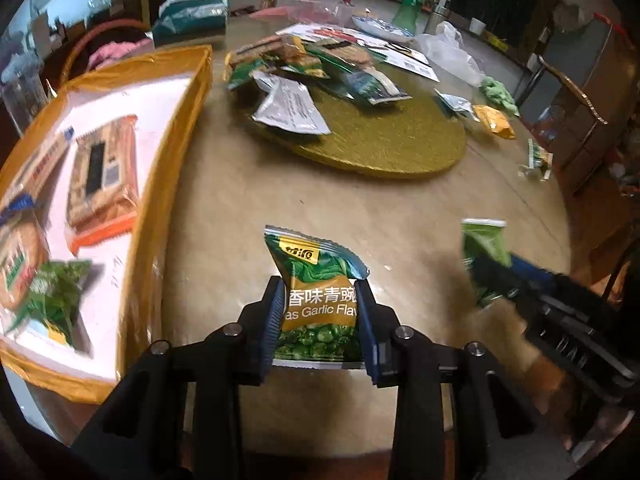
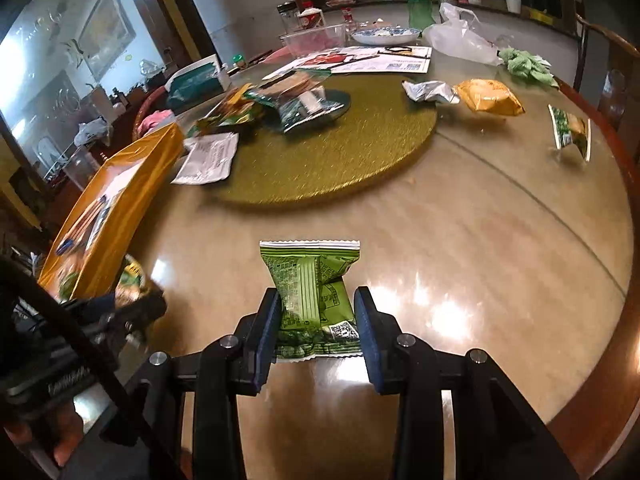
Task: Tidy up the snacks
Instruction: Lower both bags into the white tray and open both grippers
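Note:
My left gripper [image 1: 319, 285] is shut on a green garlic-pea packet [image 1: 312, 254], held upright over the glossy table. My right gripper [image 2: 317, 292] is shut on a light green snack packet [image 2: 310, 266], its waist pinched between the pads. In the left wrist view that right gripper [image 1: 494, 270] is at the right with its packet [image 1: 482, 240]. To the left lies a yellow-rimmed box [image 1: 188, 92] with a white floor, holding biscuit packets [image 1: 104, 172] and a green packet [image 1: 56, 296]. In the right wrist view the left gripper [image 2: 132, 306] is blurred beside the box [image 2: 132, 176].
A gold turntable [image 1: 380, 140] in the table's middle carries a pile of snack packets [image 1: 320, 68]. A yellow packet [image 2: 490, 98], a silver wrapper [image 2: 430, 92] and a green-and-white packet [image 2: 570, 132] lie at the right. Bottles, a bowl, papers and a plastic bag crowd the far side.

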`<state>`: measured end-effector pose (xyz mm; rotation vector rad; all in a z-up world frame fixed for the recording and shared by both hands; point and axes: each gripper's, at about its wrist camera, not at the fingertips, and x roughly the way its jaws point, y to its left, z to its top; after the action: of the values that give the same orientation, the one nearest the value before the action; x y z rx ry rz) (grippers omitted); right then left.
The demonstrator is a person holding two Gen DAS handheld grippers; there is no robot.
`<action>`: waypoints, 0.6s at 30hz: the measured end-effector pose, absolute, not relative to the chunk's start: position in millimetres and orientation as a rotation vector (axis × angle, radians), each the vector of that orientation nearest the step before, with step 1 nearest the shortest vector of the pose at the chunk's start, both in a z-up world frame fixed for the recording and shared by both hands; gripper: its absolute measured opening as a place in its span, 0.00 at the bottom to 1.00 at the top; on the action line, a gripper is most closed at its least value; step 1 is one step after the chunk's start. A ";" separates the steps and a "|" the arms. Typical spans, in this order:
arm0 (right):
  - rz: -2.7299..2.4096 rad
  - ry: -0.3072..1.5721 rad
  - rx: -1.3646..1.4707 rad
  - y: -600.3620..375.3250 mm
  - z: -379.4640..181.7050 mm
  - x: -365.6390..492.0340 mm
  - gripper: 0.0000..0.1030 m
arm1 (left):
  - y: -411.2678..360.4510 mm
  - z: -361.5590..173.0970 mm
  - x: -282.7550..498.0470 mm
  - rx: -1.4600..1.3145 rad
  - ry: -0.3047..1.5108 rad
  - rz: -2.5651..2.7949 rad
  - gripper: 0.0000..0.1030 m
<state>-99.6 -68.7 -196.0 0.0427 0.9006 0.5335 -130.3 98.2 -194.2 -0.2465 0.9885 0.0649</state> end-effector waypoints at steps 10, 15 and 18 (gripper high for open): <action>0.695 0.966 0.182 -54.4 -201.6 -118.9 0.33 | 92.3 -193.6 -150.6 -0.288 0.979 0.034 0.32; 0.736 0.934 0.164 -46.6 -191.9 -124.9 0.31 | 110.0 -178.7 -164.3 -0.396 0.928 0.006 0.32; 0.797 0.908 0.179 -34.2 -175.6 -127.5 0.31 | 127.3 -154.8 -176.4 -0.421 0.877 0.024 0.32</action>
<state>-127.5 -34.2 -175.6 0.1791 0.9081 0.7967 -176.4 127.3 -154.8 -0.4209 0.8767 0.0240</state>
